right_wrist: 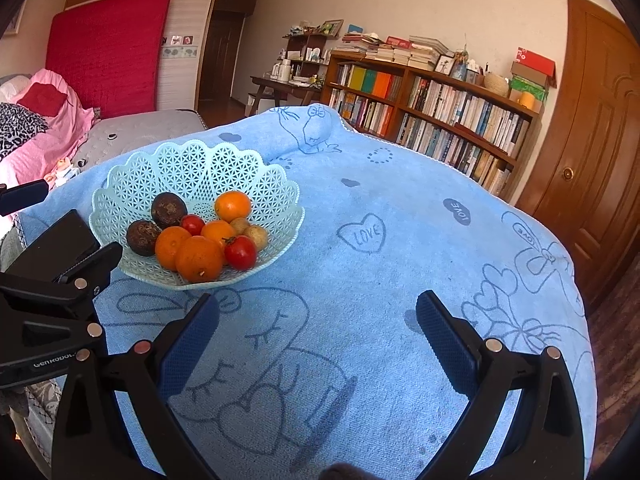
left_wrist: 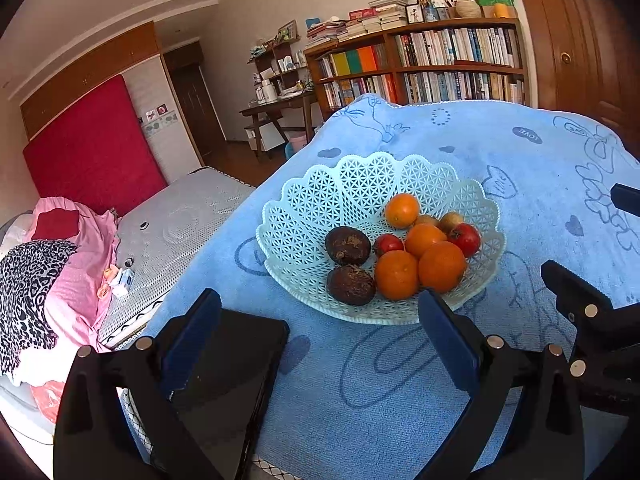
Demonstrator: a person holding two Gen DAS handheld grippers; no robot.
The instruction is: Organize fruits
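A pale green lattice basket [left_wrist: 352,184] [right_wrist: 192,164] sits on a blue towel [left_wrist: 400,360] [right_wrist: 380,280]. It holds several oranges [left_wrist: 396,274] [right_wrist: 199,259], two dark brown fruits [left_wrist: 348,245] [right_wrist: 169,209], two red tomatoes [left_wrist: 465,237] [right_wrist: 240,253] and small tan fruits [left_wrist: 451,219] [right_wrist: 256,236]. My left gripper [left_wrist: 320,344] hovers open just in front of the basket, nothing between its fingers. My right gripper [right_wrist: 318,344] is open over bare towel to the basket's right; it also shows at the right edge in the left wrist view.
A black flat object [left_wrist: 232,380] [right_wrist: 52,244] lies on the towel's left edge under the left finger. A bed with pink bedding [left_wrist: 80,272] stands to the left. A bookshelf [left_wrist: 440,64] [right_wrist: 432,120] and a wooden door [right_wrist: 592,152] are behind.
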